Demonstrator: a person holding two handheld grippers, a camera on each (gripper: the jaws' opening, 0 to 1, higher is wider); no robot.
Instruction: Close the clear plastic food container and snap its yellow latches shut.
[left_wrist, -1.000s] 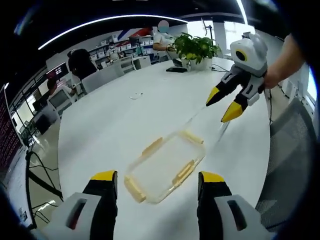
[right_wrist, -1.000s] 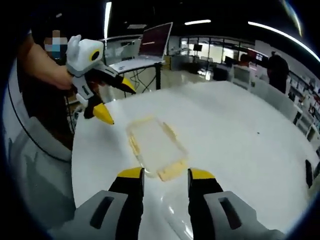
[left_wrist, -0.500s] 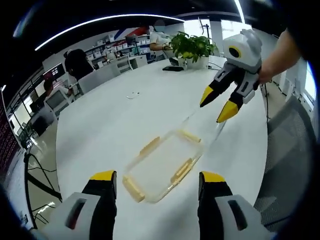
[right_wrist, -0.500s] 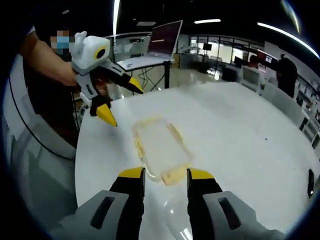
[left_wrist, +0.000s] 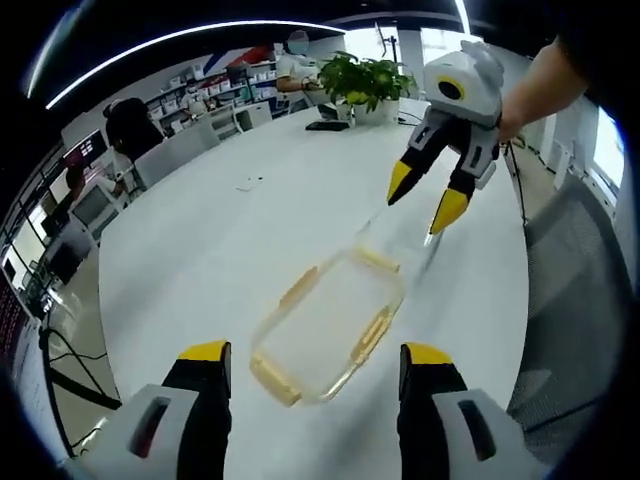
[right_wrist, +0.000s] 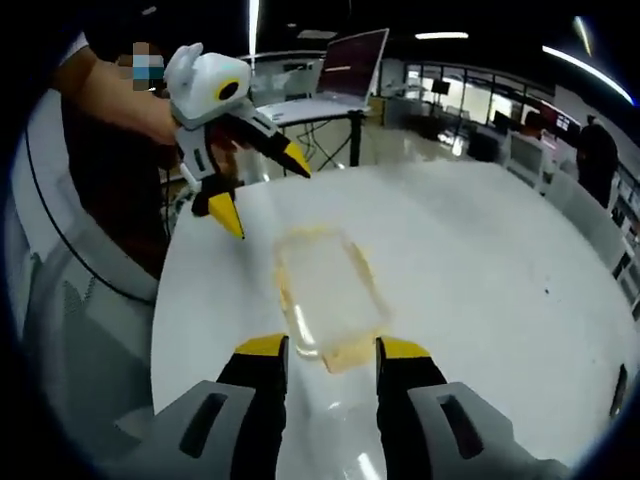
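A clear plastic container (left_wrist: 330, 322) with yellow latches lies flat on the white table (left_wrist: 200, 250), just ahead of my left gripper (left_wrist: 315, 354), which is open and spans its near end. A faint clear sheet (left_wrist: 402, 238), perhaps the lid, lies past its far end. Above that sheet hovers my right gripper (left_wrist: 422, 198), open, with nothing in it. In the right gripper view the container (right_wrist: 330, 285) lies lengthwise ahead of the open right gripper (right_wrist: 331, 348), one yellow latch (right_wrist: 345, 352) showing between the tips. The left gripper (right_wrist: 262, 188) hangs over the container's far left corner.
A potted plant (left_wrist: 370, 82), a dark flat object (left_wrist: 327, 126) and a small white item (left_wrist: 248, 183) sit at the table's far end. A grey chair (left_wrist: 570, 300) stands by the table edge. A laptop (right_wrist: 345, 65) is on a stand beyond the table. People sit in the background.
The right gripper has come nearer the container's end; the container sits closer to its tips. The left gripper has drawn in over the opposite end. Both remain open.
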